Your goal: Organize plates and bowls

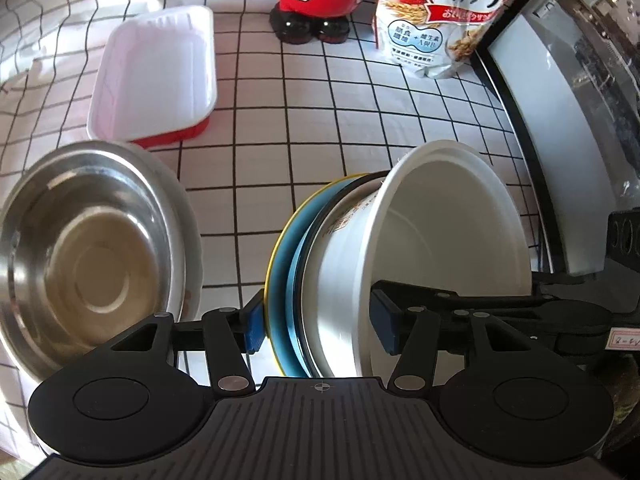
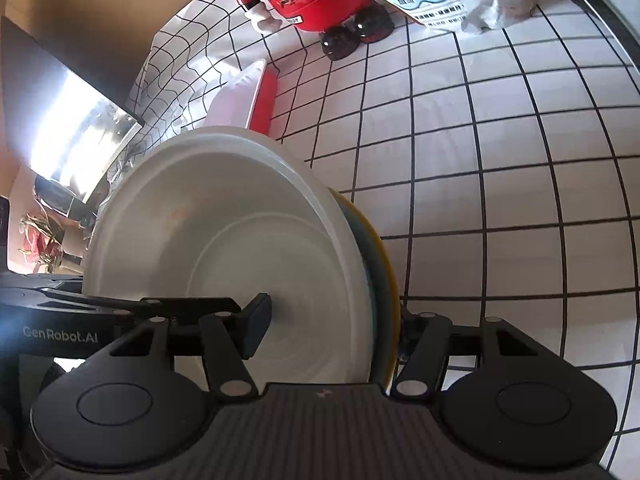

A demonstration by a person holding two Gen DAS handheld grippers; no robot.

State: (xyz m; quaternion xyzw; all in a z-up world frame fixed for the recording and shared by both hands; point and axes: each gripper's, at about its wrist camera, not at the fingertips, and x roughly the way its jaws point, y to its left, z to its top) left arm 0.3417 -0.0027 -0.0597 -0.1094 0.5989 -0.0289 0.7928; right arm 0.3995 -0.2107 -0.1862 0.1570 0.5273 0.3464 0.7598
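Two hand-held grippers, left (image 1: 318, 322) and right (image 2: 332, 328), clamp the tilted bowl-and-plate stack (image 1: 344, 280); steel bowl (image 1: 88, 248) at nine o'clock.

Home table (cereal bag (image 1: 436, 20), checked cloth (image 1: 320, 128))

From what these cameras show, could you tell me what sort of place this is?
Probably a home dining or kitchen table: a grid-patterned tablecloth, a Calbee cereal bag, and a steel bowl beside stacked dishes.

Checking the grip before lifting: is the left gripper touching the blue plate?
Touching. The left wrist view shows the left gripper with one blue pad pressed against the blue plate rim.
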